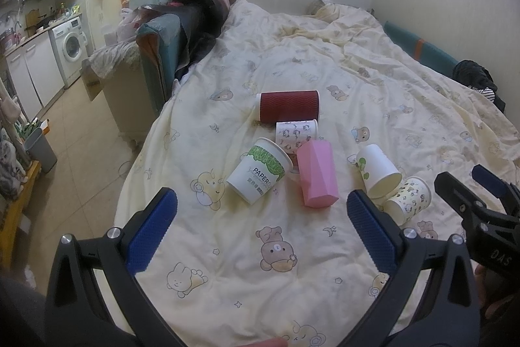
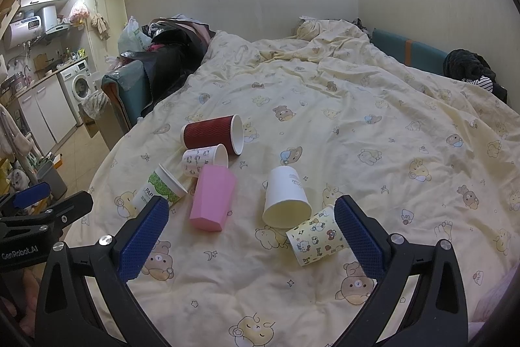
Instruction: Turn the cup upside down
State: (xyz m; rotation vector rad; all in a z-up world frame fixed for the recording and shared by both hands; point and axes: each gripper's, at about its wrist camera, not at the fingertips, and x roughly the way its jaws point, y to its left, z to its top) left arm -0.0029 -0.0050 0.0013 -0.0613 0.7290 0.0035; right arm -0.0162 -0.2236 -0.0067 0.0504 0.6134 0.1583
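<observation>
Six cups on bed (image 1: 292,265), all tipped on sides, clustered toward near edge. Left hand-held gripper (image 1: 261,223) spread wide, empty; right hand-held gripper (image 2: 252,228) likewise, empty. Nearest right: white paper cup (image 2: 286,200) and cartoon cup (image 2: 313,236), touching. Likely light, thin-walled, crushable; pinch mid-wall gently. Pink cup (image 2: 213,200) looks stiffer. Soft quilt may let cups tip.

The quilt (image 2: 357,126) under both grippers is soft cloth, matt and wrinkled. The red cup (image 2: 209,134) looks like paper with a bumpy, wavy skin. The pink cup (image 2: 213,197) looks like smooth, matt plastic. The white cup (image 2: 286,194) is smooth paper. The right gripper (image 2: 252,236) has rough blue pads (image 2: 143,236) on shiny black plastic.
</observation>
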